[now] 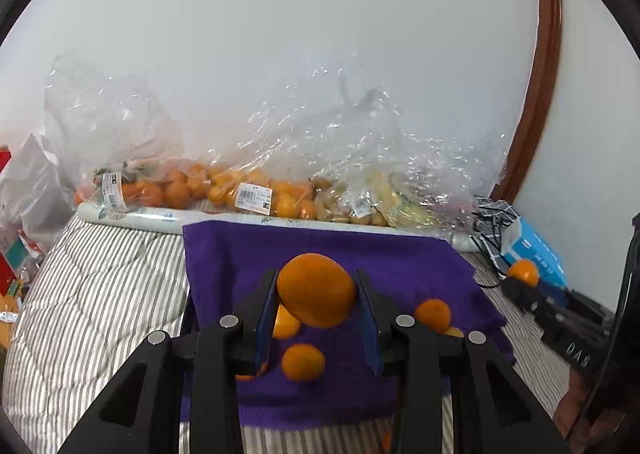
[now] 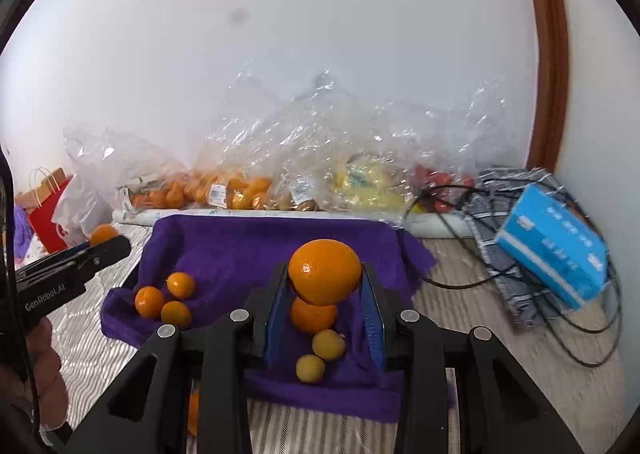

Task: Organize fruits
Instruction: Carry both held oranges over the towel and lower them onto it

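Note:
In the left wrist view, my left gripper (image 1: pixel 316 274) is shut on a large orange (image 1: pixel 316 290), held above a purple towel (image 1: pixel 400 254). Small oranges (image 1: pixel 303 362) lie on the towel below it. In the right wrist view, my right gripper (image 2: pixel 325 268) is shut on another large orange (image 2: pixel 325 271) over the same purple towel (image 2: pixel 240 246). Beneath it lie an orange (image 2: pixel 314 316) and two small yellow fruits (image 2: pixel 328 344). Three small oranges (image 2: pixel 164 300) sit at the towel's left. The left gripper's finger (image 2: pixel 100 250) shows at the left edge with its orange (image 2: pixel 103 234).
Clear plastic bags of oranges (image 1: pixel 224 190) and other fruit (image 2: pixel 360 182) line the white wall behind a paper roll (image 1: pixel 132 218). A blue box (image 2: pixel 552 242), a checkered cloth (image 2: pixel 504 194) and black cables (image 2: pixel 440 214) lie to the right. Striped bedding (image 1: pixel 100 294) surrounds the towel.

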{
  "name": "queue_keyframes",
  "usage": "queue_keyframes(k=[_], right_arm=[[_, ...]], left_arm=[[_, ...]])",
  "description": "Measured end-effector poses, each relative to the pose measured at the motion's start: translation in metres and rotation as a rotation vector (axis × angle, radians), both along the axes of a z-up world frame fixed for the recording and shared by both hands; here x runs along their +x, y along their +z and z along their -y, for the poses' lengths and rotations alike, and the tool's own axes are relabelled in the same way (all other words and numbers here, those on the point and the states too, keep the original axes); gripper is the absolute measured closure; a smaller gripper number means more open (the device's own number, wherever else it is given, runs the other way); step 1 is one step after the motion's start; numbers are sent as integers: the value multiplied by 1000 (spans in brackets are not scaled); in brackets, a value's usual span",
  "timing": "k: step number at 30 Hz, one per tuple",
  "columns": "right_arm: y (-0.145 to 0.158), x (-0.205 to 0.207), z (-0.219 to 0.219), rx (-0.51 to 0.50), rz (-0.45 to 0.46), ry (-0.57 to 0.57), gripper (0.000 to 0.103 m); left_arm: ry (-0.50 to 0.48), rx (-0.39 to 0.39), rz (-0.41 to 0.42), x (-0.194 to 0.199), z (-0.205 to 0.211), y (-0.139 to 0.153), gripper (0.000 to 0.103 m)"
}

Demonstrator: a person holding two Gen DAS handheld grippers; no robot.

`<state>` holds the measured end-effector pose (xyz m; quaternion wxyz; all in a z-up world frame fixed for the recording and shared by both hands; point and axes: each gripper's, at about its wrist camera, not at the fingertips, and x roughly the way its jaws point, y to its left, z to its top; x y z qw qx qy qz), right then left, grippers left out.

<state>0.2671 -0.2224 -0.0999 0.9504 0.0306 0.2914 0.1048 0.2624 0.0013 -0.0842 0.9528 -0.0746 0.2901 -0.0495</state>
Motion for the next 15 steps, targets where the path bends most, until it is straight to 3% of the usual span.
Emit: queue_keyframes(k=[5,15], right_arm=[[-30,8,-6,-22,-56,28,68],[-48,8,-23,-38,-100,107,68]], left_arm=[[13,10,-31,9,-3,-22,68],[26,-38,-62,16,-13,-39,68]])
